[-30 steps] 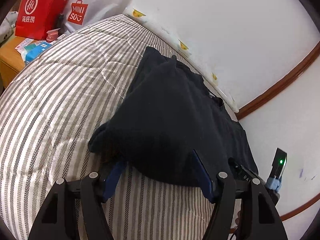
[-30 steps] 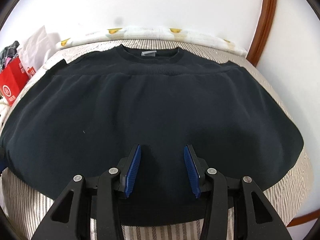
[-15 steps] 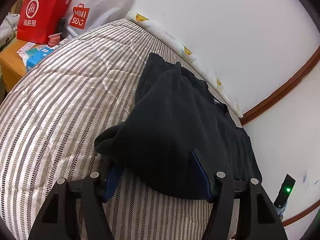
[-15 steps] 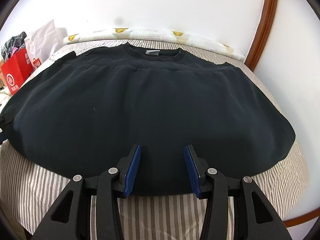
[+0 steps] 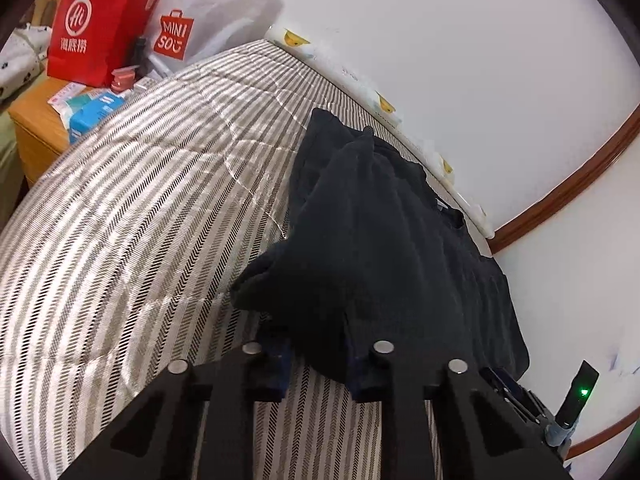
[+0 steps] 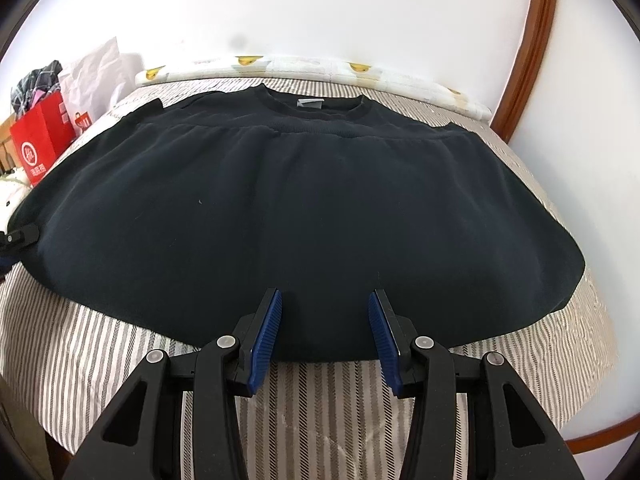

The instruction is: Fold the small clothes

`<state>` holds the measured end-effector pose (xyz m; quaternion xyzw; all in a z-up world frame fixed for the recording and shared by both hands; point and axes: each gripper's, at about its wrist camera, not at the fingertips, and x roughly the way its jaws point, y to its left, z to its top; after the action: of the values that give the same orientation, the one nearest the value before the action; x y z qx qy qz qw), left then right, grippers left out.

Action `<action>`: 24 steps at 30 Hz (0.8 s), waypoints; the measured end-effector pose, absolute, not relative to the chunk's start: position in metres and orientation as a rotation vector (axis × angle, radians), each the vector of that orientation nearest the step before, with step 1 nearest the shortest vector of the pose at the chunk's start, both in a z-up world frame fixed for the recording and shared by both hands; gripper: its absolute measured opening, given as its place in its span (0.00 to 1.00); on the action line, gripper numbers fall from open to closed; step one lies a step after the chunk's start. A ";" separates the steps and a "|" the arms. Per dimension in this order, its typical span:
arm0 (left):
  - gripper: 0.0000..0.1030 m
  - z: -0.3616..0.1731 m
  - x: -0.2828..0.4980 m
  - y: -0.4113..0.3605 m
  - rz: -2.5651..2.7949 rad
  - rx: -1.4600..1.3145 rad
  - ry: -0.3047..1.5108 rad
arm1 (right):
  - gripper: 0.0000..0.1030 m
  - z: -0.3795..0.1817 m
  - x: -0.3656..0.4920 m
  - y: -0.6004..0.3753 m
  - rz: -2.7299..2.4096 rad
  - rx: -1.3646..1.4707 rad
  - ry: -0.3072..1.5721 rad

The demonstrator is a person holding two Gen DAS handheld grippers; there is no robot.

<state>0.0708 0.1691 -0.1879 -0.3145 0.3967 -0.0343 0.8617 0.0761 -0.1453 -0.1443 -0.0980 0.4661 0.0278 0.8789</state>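
Note:
A black sweatshirt (image 6: 304,208) lies on the striped bed, its lower half folded up so the hem sits just below the collar. My right gripper (image 6: 324,328) is open and empty, its blue pads over the near folded edge. My left gripper (image 5: 316,356) is shut on the sweatshirt's left corner (image 5: 360,264), where the cloth bunches and lifts; its pads are mostly hidden by the fabric. The left gripper's tip also shows at the far left of the right wrist view (image 6: 18,238).
The striped bedcover (image 5: 132,208) extends left. A wooden nightstand (image 5: 36,128) holds a red bag (image 5: 96,24), a white Miniso bag (image 5: 192,20) and small boxes. A white wall with brown trim (image 6: 528,40) runs behind the bed.
My left gripper has closed from wide open onto the sweatshirt's left corner. My right gripper has drawn back toward the near folded edge and stays open.

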 end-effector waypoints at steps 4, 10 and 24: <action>0.12 -0.175 0.069 0.164 -0.060 -0.621 0.818 | 0.43 -0.135 0.071 -0.159 0.053 -0.188 0.948; 0.11 -0.131 0.072 0.133 -0.056 -0.512 0.737 | 0.44 -0.115 0.059 -0.200 0.025 -0.145 0.904; 0.08 -0.073 0.106 -0.026 -0.340 -0.348 0.697 | 0.44 -0.091 0.046 -0.309 -0.082 -0.014 0.839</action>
<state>0.1056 -0.0255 -0.0726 -0.1687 0.3380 -0.1652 0.9110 0.0465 -0.3089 -0.0915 -0.0070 0.4072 -0.0397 0.9125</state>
